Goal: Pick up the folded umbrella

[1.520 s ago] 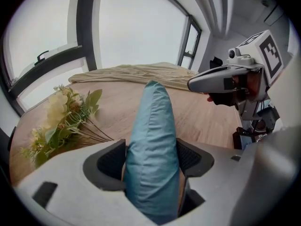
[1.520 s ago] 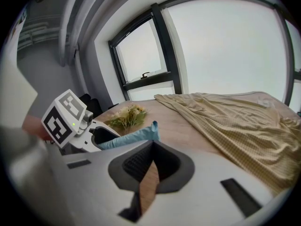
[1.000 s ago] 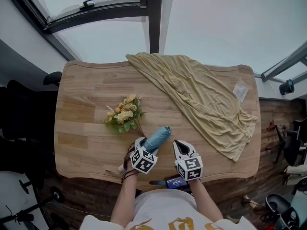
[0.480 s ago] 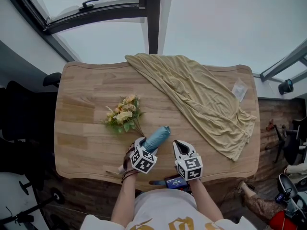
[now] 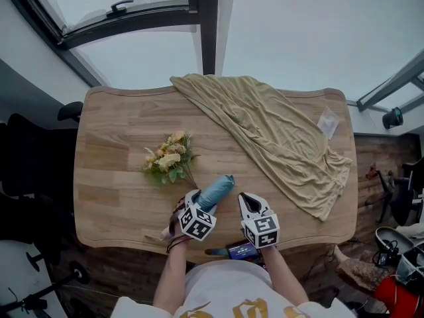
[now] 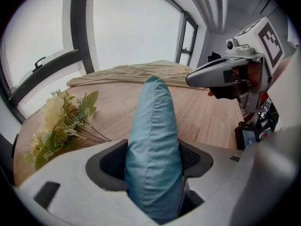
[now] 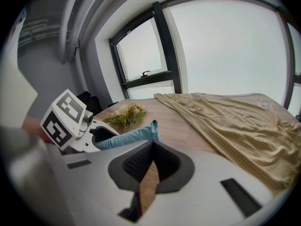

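**Left gripper clamped on a folded umbrella at the table's near edge**

Seen from above, a person stands at the near long edge of a wooden table (image 5: 112, 151) with a two-jaw gripper in each hand. The left gripper (image 5: 195, 199) is over the table's near edge, a little left of its middle. Its jaws are closed around the umbrella (image 5: 216, 191), a teal folded bundle. The dark pads press the fabric from both sides, close to one end. The rest of the umbrella sticks out past the jaws, angled toward the table's centre. It cannot be told whether the umbrella rests on the wood or is clear of it.

The right gripper (image 5: 246, 201) is also over the table's near edge, just right of the umbrella and apart from it. Its jaw tips meet, leaving only a thin slit through which bare wood shows, and it holds nothing.

A small bunch of flowers (image 5: 169, 159), cream and yellow with green leaves, lies on the table's left half. A crumpled yellow cloth (image 5: 278, 138) is spread from the table's far edge across its right half.
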Demonstrator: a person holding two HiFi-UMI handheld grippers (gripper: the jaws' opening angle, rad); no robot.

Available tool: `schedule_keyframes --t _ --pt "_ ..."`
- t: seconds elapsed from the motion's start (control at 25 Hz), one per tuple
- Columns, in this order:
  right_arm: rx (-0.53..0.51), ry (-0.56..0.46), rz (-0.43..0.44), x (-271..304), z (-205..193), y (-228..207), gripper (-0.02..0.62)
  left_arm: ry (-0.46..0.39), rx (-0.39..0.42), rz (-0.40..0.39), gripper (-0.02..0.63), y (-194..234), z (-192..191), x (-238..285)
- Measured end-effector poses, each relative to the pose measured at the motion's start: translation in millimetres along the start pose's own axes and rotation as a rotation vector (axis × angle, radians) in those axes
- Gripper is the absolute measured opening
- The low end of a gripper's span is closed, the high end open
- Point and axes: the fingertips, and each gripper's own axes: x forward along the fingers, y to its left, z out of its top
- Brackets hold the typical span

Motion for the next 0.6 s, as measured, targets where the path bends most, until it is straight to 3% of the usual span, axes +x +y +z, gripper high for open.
schedule_keyframes --t 0.6 --pt "-0.021 -0.018 0.005 -8 6 6 0.011 -0.11 -0.085 -0.004 0.319 6 21 -28"
